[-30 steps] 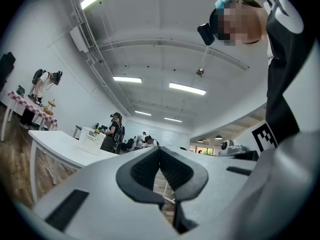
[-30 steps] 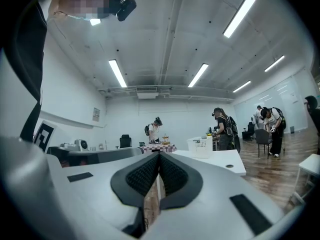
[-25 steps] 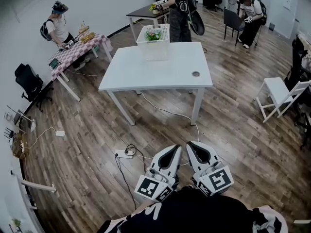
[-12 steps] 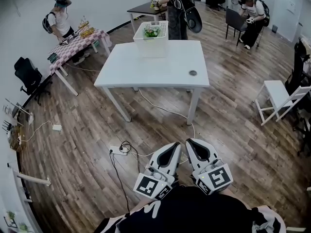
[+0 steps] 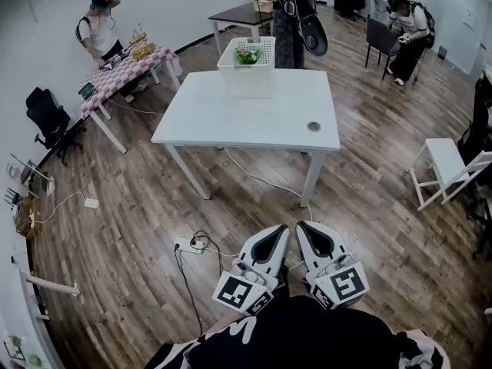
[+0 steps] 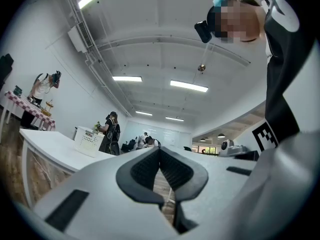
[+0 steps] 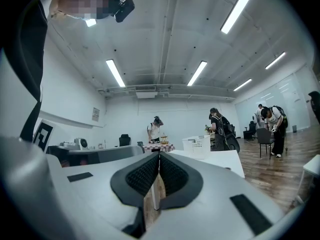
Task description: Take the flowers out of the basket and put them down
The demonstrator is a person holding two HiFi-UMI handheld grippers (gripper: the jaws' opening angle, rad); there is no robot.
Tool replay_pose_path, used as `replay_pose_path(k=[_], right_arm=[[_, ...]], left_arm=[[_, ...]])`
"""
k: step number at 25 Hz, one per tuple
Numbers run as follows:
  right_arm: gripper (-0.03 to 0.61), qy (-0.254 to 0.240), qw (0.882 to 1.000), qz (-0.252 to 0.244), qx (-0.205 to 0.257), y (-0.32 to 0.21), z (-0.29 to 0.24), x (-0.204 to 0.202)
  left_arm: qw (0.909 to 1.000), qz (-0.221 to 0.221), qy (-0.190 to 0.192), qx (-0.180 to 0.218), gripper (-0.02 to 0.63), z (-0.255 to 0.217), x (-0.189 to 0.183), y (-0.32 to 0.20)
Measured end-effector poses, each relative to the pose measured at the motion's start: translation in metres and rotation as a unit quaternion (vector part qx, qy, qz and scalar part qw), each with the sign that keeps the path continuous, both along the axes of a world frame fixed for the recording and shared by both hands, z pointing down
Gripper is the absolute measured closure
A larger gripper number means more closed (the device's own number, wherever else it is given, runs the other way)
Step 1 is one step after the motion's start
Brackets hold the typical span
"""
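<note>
A white slotted basket (image 5: pixel 250 66) stands at the far edge of a white table (image 5: pixel 223 121), with green and pink flowers (image 5: pixel 247 55) showing inside it. The basket (image 6: pixel 88 140) also appears small in the left gripper view and the basket (image 7: pixel 196 144) in the right gripper view. My left gripper (image 5: pixel 274 232) and right gripper (image 5: pixel 304 229) are held low, close to my body, far short of the table. Both point toward it over the wooden floor. Each has its jaws pressed together with nothing between them.
A person stands behind the basket at a dark table (image 5: pixel 240 14). Another person stands at a checkered table (image 5: pixel 127 64) on the left. A white chair (image 5: pixel 446 164) is on the right, a power strip (image 5: pixel 186 244) with cables lies on the floor before me.
The view has shifted slightly; the table and basket sit a little more to the right and lower in view than half a second ago. Both grippers stay shut in the same place.
</note>
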State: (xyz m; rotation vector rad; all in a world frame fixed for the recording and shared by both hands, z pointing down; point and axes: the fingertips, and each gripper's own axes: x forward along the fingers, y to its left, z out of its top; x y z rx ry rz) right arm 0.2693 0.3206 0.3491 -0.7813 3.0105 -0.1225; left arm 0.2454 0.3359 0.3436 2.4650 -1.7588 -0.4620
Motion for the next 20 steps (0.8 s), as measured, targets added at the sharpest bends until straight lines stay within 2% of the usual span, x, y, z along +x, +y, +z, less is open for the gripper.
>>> replay_pose_path(k=[20], right_arm=[[0.56,-0.007,1.0,0.025,-0.007,-0.151,-0.009,-0.123]], left_arm=[[0.9995,0.029,-0.006,-0.007,0.609,-0.007,-0.118,-0.153]])
